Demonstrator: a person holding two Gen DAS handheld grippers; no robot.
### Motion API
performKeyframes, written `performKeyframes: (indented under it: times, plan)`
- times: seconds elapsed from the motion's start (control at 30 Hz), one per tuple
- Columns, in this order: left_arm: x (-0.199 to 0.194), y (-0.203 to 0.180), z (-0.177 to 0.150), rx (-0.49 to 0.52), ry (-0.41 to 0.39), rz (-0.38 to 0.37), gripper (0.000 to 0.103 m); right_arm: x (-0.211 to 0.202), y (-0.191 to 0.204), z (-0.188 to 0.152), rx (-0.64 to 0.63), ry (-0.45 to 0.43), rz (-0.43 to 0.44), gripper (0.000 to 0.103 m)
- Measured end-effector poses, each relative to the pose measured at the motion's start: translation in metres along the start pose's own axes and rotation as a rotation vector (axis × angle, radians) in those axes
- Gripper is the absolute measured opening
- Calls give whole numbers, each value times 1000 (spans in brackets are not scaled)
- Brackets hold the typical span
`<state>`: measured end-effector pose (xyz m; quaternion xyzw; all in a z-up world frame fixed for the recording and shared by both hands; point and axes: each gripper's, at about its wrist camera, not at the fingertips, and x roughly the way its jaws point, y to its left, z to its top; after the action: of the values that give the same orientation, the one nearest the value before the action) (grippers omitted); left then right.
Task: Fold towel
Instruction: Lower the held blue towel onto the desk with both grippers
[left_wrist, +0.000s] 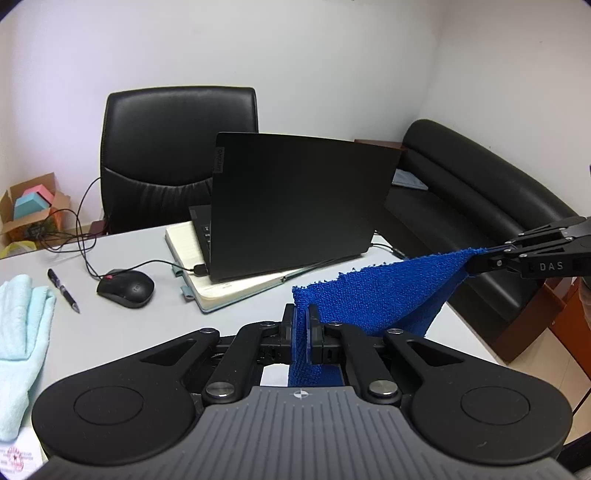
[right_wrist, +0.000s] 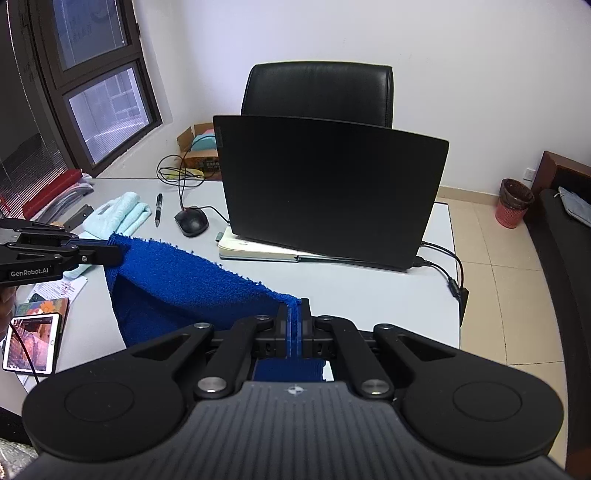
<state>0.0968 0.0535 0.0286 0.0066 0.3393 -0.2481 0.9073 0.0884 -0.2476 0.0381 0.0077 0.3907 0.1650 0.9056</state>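
While your left gripper (left_wrist: 302, 325) clamps one corner of the blue towel (left_wrist: 373, 295), your right gripper (right_wrist: 294, 321) clamps another, both jaws closed on cloth. Between them the towel hangs over the surface (right_wrist: 351, 284) (near edge), with the laptop (right_wrist: 328, 188) at 12 o'clock and the mouse (left_wrist: 125, 288) at 10.

Laptop (left_wrist: 295, 203): stood open on a notebook (left_wrist: 236, 284).
Mouse (left_wrist: 125, 288): placed beside a pen (left_wrist: 63, 291).
Chair (right_wrist: 317, 92): set behind the desk (right_wrist: 351, 284).
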Motion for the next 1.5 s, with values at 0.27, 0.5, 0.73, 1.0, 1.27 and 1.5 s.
performKeyframes:
  times: [0.27, 0.5, 0.73, 1.0, 1.27, 1.5]
  plan:
    - [34, 23, -8, 5, 34, -20, 5, 46, -8, 9, 20, 63, 33, 3]
    - [54, 36, -18, 11, 69, -34, 6, 79, -15, 11, 19, 147, 45, 3]
    - [65, 40, -30, 27, 116, -66, 6, 95, -17, 3, 24, 223, 53, 3]
    - [62, 37, -34, 40, 119, -72, 6, 93, -16, -6, 27, 238, 53, 3]
    - [50, 26, -39, 64, 112, -83, 6, 76, -14, -14, 25, 228, 48, 3]
    - [37, 11, -54, 96, 130, -100, 6, 61, -7, -28, -9, 242, 39, 3]
